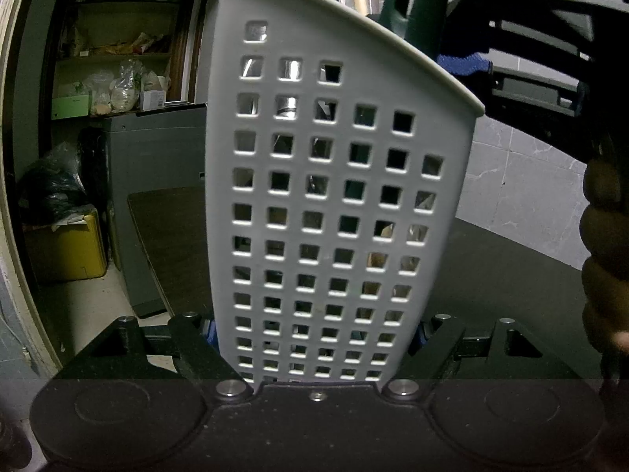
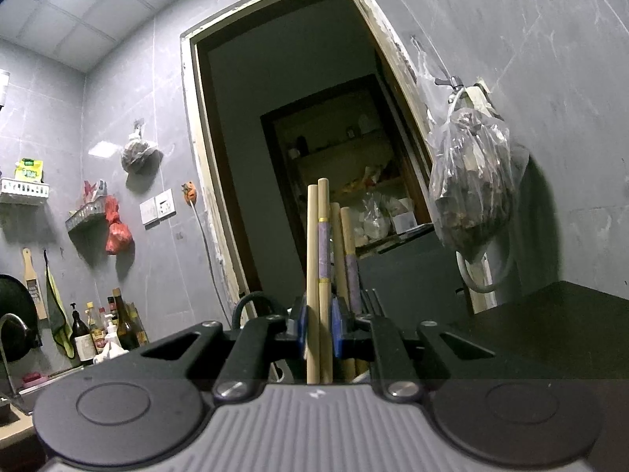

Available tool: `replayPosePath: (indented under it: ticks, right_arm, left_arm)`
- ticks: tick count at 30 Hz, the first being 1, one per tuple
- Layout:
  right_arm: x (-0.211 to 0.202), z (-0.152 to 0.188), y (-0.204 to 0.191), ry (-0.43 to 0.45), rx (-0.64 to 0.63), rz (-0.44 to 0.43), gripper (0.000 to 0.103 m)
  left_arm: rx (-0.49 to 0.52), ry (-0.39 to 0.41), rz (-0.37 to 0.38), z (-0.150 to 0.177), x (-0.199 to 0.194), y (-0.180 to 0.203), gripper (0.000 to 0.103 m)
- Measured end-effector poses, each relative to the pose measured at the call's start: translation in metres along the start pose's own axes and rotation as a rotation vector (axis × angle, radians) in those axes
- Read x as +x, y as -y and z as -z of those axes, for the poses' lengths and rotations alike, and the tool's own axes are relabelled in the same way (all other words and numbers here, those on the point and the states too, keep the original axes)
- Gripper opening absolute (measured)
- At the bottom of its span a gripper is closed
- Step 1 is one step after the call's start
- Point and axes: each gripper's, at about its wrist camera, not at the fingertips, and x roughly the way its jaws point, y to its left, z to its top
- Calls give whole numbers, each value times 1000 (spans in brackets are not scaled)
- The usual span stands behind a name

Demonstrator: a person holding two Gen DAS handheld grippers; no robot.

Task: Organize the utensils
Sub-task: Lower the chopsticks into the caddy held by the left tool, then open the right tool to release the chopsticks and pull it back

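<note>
In the left wrist view my left gripper is shut on a white perforated utensil holder, gripping its lower sides and holding it upright on the dark counter. Metal and dark-handled utensils show through its holes and above its rim. The right gripper's body hangs above the holder at the upper right. In the right wrist view my right gripper is shut on a pair of wooden chopsticks with purple bands, held upright. More chopsticks stand just behind them.
A doorway leads to a pantry with cluttered shelves. A plastic bag hangs on the wall at right. Bottles and a sink tap stand at left. A yellow box sits on the floor.
</note>
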Motion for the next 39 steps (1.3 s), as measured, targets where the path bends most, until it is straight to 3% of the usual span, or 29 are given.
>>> replayPosePath:
  ticks: [22,39]
  right_arm:
    - [-5,5,-6,-46,-5,9,19]
    - [-46,5,-8,-7,-20,63,62]
  left_arm:
    - [0,0,-1,0,0,0,81]
    - [-15,4,25,1,-5,-4,91]
